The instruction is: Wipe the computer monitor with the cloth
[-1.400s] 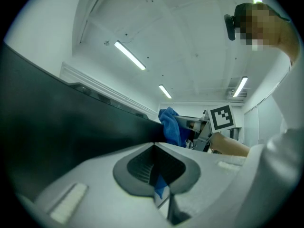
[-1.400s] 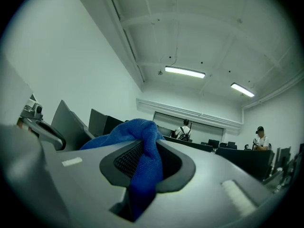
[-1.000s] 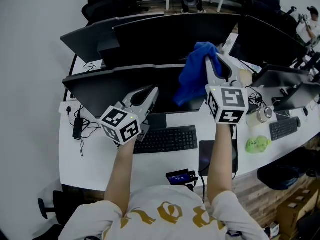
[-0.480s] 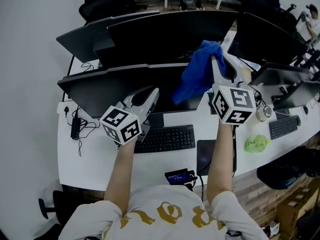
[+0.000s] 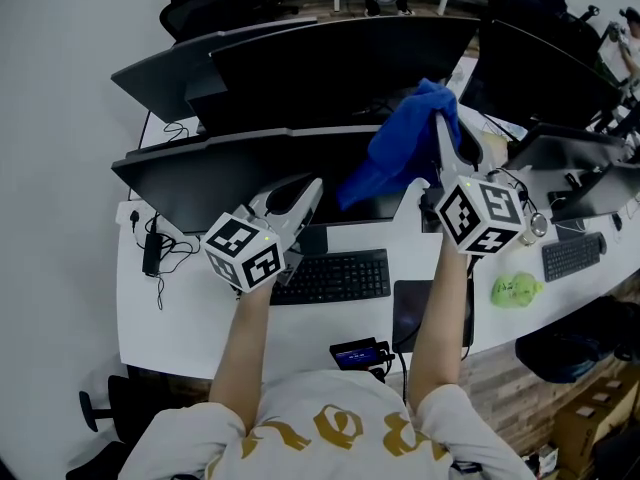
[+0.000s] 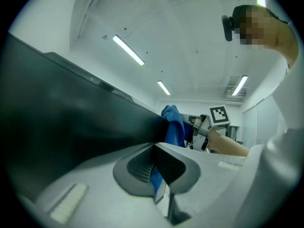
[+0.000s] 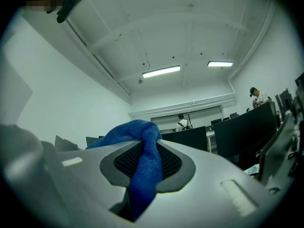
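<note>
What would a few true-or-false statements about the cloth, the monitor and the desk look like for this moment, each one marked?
1. The right gripper has its fingers closed on the blue cloth. True.
2. A black keyboard sits on the white desk in front of the computer monitor. True.
3. The cloth lies on the keyboard. False: it is held up in front of the monitor's right part, above the desk.
4. The monitor's screen is lit. False: it is dark.
</note>
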A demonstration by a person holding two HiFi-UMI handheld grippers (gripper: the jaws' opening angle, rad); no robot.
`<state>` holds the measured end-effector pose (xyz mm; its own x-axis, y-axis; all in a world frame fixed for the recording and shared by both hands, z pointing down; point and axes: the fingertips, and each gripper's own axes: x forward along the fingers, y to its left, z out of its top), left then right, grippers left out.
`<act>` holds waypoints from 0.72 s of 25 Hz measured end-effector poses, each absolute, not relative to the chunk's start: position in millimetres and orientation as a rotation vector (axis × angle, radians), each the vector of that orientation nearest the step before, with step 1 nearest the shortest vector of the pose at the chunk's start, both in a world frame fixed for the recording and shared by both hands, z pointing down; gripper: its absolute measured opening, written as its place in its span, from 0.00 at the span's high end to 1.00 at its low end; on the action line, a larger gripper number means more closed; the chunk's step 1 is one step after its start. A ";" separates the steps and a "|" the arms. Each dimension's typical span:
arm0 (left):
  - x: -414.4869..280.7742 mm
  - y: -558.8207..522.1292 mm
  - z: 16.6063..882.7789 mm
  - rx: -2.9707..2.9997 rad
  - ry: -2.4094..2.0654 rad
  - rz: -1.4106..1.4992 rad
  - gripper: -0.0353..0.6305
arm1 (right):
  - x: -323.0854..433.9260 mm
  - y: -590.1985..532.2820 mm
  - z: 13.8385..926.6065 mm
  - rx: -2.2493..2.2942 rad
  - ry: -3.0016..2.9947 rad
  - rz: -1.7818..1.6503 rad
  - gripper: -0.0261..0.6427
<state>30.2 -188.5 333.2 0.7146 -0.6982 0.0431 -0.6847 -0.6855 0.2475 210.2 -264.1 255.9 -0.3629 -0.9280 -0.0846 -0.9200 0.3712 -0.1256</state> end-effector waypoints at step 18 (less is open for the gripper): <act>32.8 -193.0 348.8 2.631 -1.153 -0.129 0.95 | 231.4 -270.9 305.1 -1.542 2.421 -0.421 0.82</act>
